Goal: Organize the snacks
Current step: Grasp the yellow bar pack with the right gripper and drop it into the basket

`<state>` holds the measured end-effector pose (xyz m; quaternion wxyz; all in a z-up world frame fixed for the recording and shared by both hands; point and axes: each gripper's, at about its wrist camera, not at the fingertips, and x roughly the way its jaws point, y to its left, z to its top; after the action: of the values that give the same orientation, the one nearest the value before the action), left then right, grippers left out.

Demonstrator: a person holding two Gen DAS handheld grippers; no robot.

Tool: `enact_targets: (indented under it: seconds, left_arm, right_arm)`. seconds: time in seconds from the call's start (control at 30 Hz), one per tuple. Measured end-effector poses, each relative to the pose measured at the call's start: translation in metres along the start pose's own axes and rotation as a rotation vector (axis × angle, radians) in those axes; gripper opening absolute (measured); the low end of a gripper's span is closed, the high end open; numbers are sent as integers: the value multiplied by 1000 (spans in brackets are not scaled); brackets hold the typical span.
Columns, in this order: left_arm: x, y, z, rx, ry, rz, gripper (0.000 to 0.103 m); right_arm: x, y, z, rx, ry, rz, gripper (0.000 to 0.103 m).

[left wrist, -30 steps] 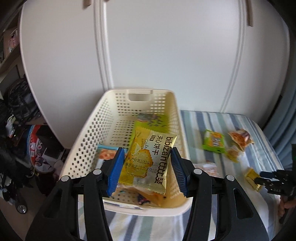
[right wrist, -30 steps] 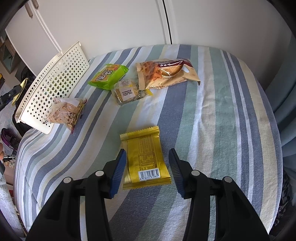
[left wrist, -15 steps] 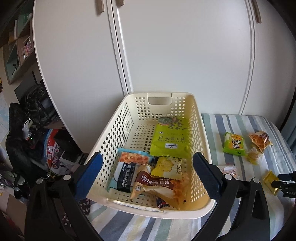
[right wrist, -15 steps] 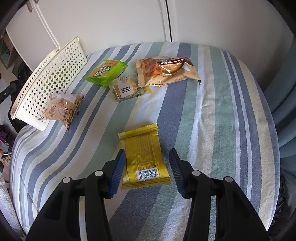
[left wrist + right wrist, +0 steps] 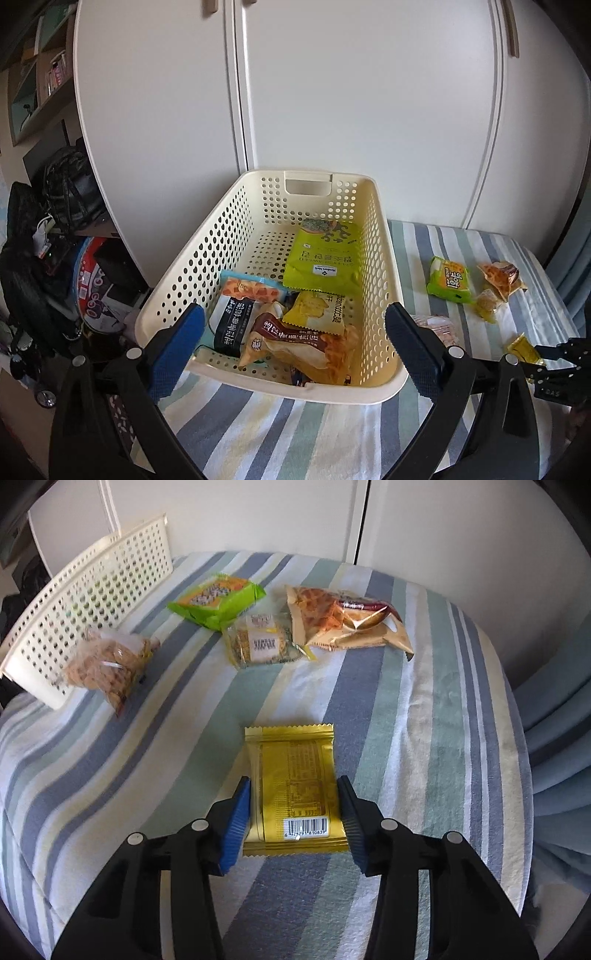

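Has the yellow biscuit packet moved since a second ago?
Yes. The yellow biscuit packet was between the left hand-held gripper's fingers; now it lies inside the basket among other snacks.

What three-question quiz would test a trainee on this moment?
1. True or false: the left tongs hold a snack.
2. Which packet sits between the right tongs? A) green packet B) yellow packet C) waffle bag
3. How many snacks lie loose on the striped cloth beyond those tongs?

Key: 1 false, they are open over the basket; 2 B; 3 four.
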<state>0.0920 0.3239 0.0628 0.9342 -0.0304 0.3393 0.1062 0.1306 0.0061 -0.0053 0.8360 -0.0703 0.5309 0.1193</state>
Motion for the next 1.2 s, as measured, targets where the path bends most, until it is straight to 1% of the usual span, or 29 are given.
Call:
enact_targets:
  seconds: [0.1, 0.2, 0.3, 0.47, 0.6, 0.73, 0.93, 1.1, 1.2]
  left_arm:
    - [-1, 5, 0, -10, -6, 8, 99]
    - [-2, 12, 2, -32, -11, 12, 99]
    - [-4, 18, 1, -45, -14, 13, 99]
    - [-10, 26, -3, -61, -20, 23, 99]
    - [-16, 33, -8, -62, -31, 33, 99]
    - [-24, 42, -12, -72, -43, 40, 99]
    - [-30, 54, -17, -92, -41, 52, 99]
    - [-35, 62, -19, -113, -50, 55, 99]
    - [-36, 67, -20, -126, -53, 55, 99]
  right_arm:
    - [-14, 3, 0, 39, -47, 42, 47]
    - [-25, 14, 4, 38, -82, 62, 47]
    - [-40, 33, 13, 19, -125, 105, 47]
    - [-59, 73, 43, -18, -198, 192, 47]
    - [-69, 107, 67, -46, -234, 235, 47]
    - [-70, 145, 94, -52, -249, 314, 47]
    - [-57, 190, 117, -61, -231, 377, 47]
    - [-40, 213, 126, -47, -197, 407, 50]
    - [-39, 217, 125, -59, -198, 429, 50]
